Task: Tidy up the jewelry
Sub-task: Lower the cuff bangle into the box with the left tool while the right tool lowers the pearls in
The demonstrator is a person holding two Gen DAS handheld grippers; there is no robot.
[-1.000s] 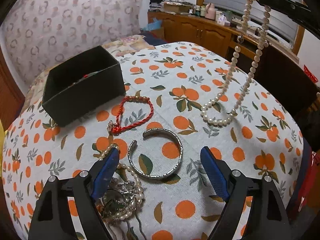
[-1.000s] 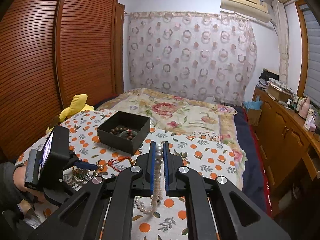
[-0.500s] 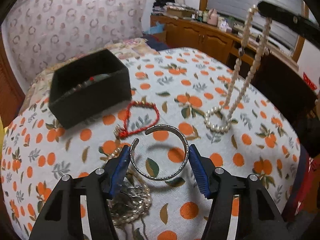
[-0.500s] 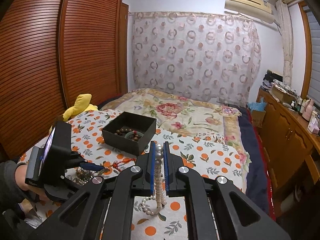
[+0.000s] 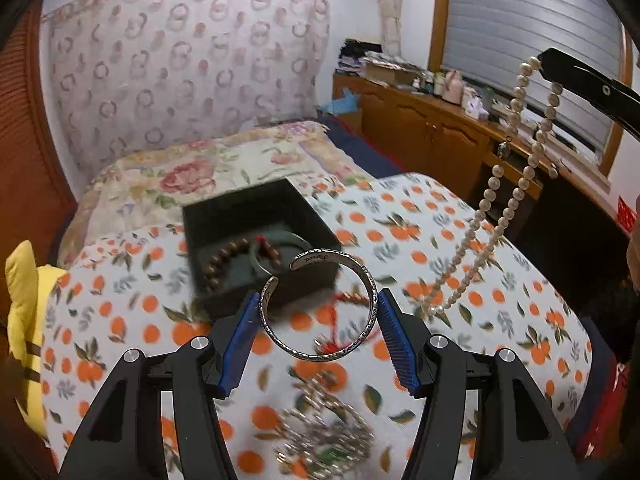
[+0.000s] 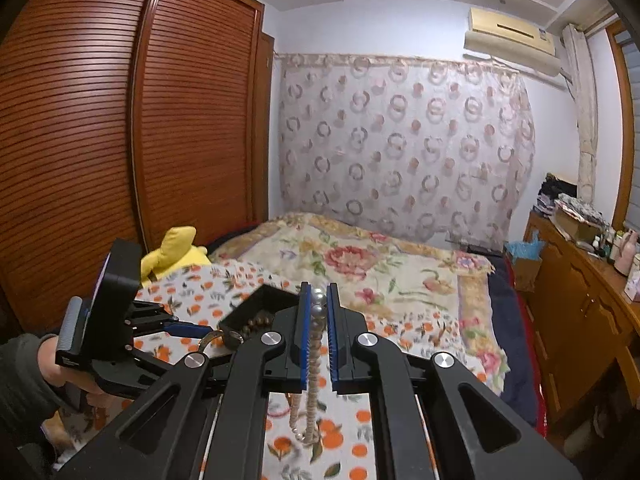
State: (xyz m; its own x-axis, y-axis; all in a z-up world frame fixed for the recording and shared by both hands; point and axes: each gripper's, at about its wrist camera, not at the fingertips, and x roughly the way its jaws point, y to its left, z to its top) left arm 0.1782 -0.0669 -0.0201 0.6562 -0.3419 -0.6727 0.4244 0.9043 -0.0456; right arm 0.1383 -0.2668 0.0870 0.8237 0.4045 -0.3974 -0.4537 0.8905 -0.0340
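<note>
Two pieces of jewelry are off the cloth at once, one in each gripper. The left gripper (image 5: 318, 322) has its blue pads pressed against opposite sides of the silver cuff bangle (image 5: 320, 306), which hangs flat between them with its gap turned toward the black box (image 5: 256, 248); gripping across the width rather than at the opening looks meant to keep the springy band from slipping. The right gripper (image 6: 319, 334) has its fingers pinched nearly together on the top of the pearl necklace (image 6: 314, 364), so the doubled strand dangles straight down, its lowest loop apparently just above the orange-print tablecloth (image 5: 400, 360). Lifting it from one point probably keeps the strand from tangling. The box sits open beyond the bangle and already holds a brown bead bracelet (image 5: 224, 258) and what looks like a dark bangle, so it is likely the destination for both pieces. A red cord bracelet (image 5: 340, 320) and a blurred heap of chains (image 5: 324, 436) lie on the cloth below the left gripper, not yet sorted.
</note>
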